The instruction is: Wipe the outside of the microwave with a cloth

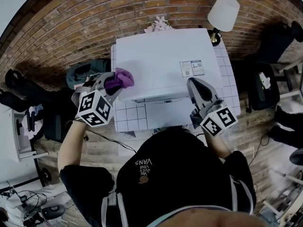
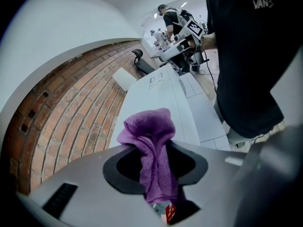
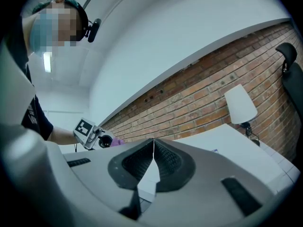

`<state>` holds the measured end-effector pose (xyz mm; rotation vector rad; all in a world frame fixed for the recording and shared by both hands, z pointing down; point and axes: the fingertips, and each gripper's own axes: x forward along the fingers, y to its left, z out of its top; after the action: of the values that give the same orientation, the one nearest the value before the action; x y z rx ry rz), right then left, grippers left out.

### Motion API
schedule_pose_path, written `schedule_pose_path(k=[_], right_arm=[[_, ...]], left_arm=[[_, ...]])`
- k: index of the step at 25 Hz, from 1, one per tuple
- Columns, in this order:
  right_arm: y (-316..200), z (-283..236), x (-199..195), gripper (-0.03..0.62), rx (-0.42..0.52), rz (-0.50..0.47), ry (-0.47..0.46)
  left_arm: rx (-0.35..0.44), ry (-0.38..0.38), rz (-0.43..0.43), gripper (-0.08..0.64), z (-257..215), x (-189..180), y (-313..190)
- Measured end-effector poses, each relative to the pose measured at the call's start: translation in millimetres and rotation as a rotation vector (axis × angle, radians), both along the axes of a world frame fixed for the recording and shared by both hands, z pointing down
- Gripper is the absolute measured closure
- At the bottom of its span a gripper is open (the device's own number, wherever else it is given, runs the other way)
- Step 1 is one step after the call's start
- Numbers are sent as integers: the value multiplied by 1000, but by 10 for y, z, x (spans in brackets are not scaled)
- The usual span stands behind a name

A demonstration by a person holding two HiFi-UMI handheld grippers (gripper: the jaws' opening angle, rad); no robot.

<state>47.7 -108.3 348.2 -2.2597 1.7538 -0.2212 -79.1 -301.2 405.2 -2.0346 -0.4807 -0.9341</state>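
**Left hand-held gripper [image 2: 156, 162] clamps purple cloth [image 2: 150, 145] at microwave [image 1: 161, 60]**

Seen from the head view, the cloth sits at the left edge of the white microwave's top. The microwave stands on a white tiled table [image 1: 230, 63] against a brick wall [image 1: 94, 18], a lamp [image 1: 223, 12] behind it. Only the left gripper view shows the jaws pinching the cloth's middle. The right hand-held gripper [image 3: 152, 162], near the front right corner, has its jaws together on nothing.

White lamp [image 1: 223, 12] near brick wall [image 1: 71, 22]; pink flowers [image 1: 159, 24]; tiled table [image 1: 125, 116].
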Motion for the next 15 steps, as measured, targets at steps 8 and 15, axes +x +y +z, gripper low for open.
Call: schedule_pose_path(k=[8,15], right_arm=[[-77,2,-35,589,-2,-22,-1],[158,-7,154,589,0,15,-2]], left_arm=[[3,-27,1,420,148,-227,118],[0,7,121,420,125,283,587]])
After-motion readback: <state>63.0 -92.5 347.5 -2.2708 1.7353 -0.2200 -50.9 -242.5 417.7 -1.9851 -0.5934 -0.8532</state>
